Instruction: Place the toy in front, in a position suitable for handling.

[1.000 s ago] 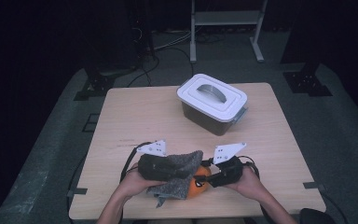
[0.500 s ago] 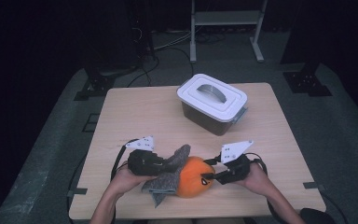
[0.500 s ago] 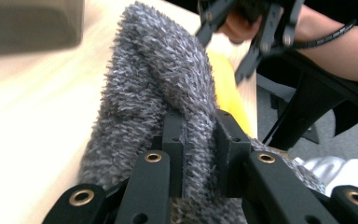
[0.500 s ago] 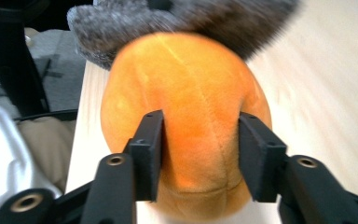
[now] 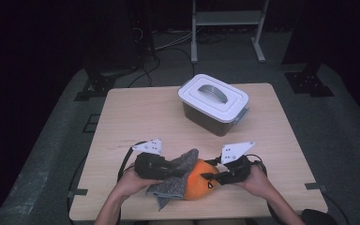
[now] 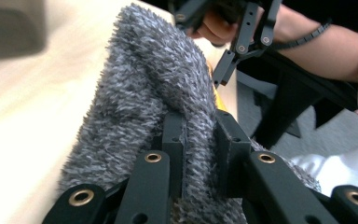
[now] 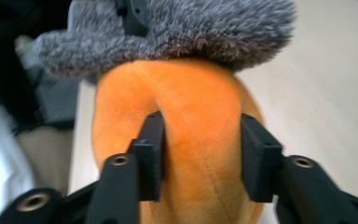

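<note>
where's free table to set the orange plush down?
Bare wood: the whole left side of the table, the strip left of the lidded bin, and the middle band between bin and grippers. Right edge past the right gripper is free too. Crowded: near edge, around the orange plush, grey cloth, left gripper.

Lidded box (image 5: 214,104) stands well behind; table (image 5: 136,117) around it seems open.

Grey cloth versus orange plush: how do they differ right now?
The grey cloth is shaggy and flat, draped over the plush; the orange plush is smooth, round and stuffed. The left gripper pinches the cloth; the right gripper squeezes the plush. Both are soft and sit at the table's near edge.
</note>
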`<state>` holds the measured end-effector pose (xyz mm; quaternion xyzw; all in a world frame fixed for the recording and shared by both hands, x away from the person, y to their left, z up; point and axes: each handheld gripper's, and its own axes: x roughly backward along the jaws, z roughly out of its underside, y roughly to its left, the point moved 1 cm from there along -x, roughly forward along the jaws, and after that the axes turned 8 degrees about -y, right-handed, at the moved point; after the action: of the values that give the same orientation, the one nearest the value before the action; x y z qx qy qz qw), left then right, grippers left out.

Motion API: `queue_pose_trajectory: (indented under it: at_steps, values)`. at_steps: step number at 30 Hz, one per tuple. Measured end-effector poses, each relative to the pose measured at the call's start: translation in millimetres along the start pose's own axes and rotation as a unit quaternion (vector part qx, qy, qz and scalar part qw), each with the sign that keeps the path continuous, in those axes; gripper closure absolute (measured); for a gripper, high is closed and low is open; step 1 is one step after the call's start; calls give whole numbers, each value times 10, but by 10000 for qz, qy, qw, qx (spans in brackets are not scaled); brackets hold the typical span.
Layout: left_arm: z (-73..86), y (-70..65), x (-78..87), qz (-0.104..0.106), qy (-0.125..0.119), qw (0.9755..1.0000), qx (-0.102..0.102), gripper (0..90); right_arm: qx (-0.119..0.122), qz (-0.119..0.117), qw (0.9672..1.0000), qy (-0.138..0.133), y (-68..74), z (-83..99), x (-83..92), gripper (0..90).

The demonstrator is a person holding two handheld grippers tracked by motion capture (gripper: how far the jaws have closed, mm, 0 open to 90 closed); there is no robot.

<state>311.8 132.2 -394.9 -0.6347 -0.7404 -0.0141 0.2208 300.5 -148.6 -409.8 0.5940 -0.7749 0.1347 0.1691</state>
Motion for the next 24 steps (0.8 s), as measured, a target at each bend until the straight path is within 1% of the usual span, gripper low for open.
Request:
queue_pose_trajectory:
  at_steps: [1,2,4,5,6,7,8,10,11,13,14,15,17,18,19,20,22,24]
  values:
    - [-26,-4,34,-93,-33,9999,-67,766,-3,135,9998,-122,15,-16,-5,587]
    - [-49,-10,67,-193,-91,9997,-125,765,52,278,9993,-245,35,-31,-15,588]
    - [-76,-12,114,-260,-208,9993,-159,765,223,613,9969,-449,74,-60,-48,577]
    - [-75,-7,125,-301,-214,9992,-164,765,241,657,9964,-470,85,-63,-60,565]
    - [-53,3,112,-308,-154,9993,-132,765,308,635,9967,-399,86,-61,-85,541]
    - [-21,12,82,-341,-35,9993,-115,765,361,535,9977,-206,87,-45,-125,515]
    - [18,25,48,-323,45,9994,-76,765,374,458,9982,-124,80,-18,-145,479]
    - [62,46,14,-127,52,9999,38,765,127,167,9998,-30,41,11,-134,377]
    - [67,43,2,-75,68,9999,48,765,-26,0,10000,57,10,7,-107,359]
    - [62,14,-33,55,136,9999,46,764,-292,-130,9995,-87,-43,-13,-6,332]
    - [62,-1,-54,144,162,9998,35,763,-386,-202,9990,-127,-72,-18,34,314]
    - [63,-18,-85,220,185,9996,22,763,-464,-212,9986,-121,-92,-16,54,284]
    - [63,-39,-130,359,247,9990,10,763,-564,-263,9981,40,-109,20,19,253]
    - [63,-51,-155,368,303,9989,-10,762,-569,-294,9978,147,-100,50,-29,236]
    - [65,-54,-165,359,347,9988,-13,761,-571,-292,9978,187,-76,86,-86,240]
    - [70,-43,-161,367,377,9986,-14,760,-574,-257,9978,213,-57,107,-114,289]
    - [79,-24,-138,339,318,9989,35,761,-569,-247,9978,244,-46,120,-112,382]
    - [78,-17,-119,306,322,9990,25,761,-585,-265,9976,271,-56,117,-88,427]
